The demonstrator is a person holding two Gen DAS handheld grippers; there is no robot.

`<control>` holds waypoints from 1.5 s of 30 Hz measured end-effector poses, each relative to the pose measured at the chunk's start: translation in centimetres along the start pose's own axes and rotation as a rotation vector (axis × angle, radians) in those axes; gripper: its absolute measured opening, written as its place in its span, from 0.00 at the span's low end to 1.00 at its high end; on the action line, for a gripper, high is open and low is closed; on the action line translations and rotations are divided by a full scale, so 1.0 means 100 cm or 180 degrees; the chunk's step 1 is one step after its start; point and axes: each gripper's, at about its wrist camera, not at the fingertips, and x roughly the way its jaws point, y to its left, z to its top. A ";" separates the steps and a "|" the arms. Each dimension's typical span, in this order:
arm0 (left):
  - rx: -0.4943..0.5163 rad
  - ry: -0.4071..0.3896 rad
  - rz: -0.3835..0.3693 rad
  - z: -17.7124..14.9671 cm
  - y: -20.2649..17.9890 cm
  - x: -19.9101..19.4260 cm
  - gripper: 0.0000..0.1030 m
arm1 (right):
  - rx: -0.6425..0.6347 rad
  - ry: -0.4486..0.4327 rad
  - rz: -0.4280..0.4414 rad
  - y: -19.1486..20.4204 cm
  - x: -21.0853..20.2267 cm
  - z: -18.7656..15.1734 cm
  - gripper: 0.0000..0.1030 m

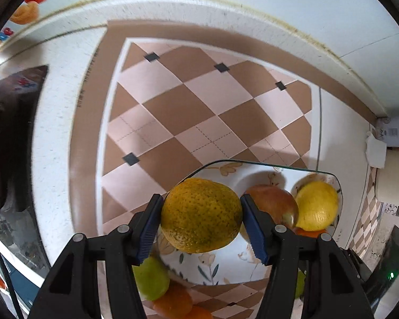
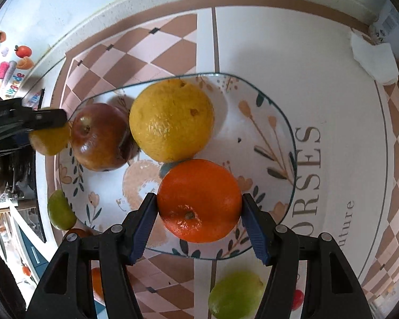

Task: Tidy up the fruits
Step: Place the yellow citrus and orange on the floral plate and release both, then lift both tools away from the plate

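Note:
My left gripper (image 1: 200, 199) is shut on a yellow-green speckled citrus (image 1: 200, 215), held above the near left rim of a floral glass plate (image 1: 226, 268). On the plate lie a red apple (image 1: 272, 203) and a yellow citrus (image 1: 318, 206). In the right wrist view my right gripper (image 2: 198, 199) is shut on an orange (image 2: 199, 200) over the plate's (image 2: 274, 122) near side. The red apple (image 2: 99, 137) and the yellow citrus (image 2: 171, 119) lie behind it. At the far left, one left finger (image 2: 50, 117) presses on the speckled citrus (image 2: 49, 142).
Loose fruit lies on the checked mat around the plate: green ones (image 2: 61, 210) (image 2: 235, 295) (image 1: 151, 279) and oranges (image 1: 173, 303) (image 2: 97, 284). A crumpled white tissue (image 2: 375, 58) sits at the back right by the wall. A dark object (image 1: 10, 138) stands at the left.

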 end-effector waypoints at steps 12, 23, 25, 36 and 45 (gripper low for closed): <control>0.0037 0.0162 0.0089 0.007 -0.011 0.014 0.55 | 0.0116 0.0123 0.0064 -0.006 0.007 0.006 0.65; -0.0066 0.0062 -0.0043 0.013 -0.011 -0.011 0.62 | 0.0245 0.0009 0.0166 -0.013 -0.020 0.001 0.88; -0.0015 0.0003 -0.0007 0.009 -0.012 -0.020 0.68 | 0.0199 -0.0043 0.0088 -0.009 -0.028 -0.003 0.88; 0.0309 -0.0563 0.0336 -0.071 -0.012 -0.073 0.69 | 0.0084 -0.0343 -0.0222 0.009 -0.072 -0.044 0.88; 0.0365 -0.1016 0.0375 -0.142 -0.003 -0.112 0.69 | -0.0033 -0.0638 -0.0273 0.030 -0.118 -0.095 0.88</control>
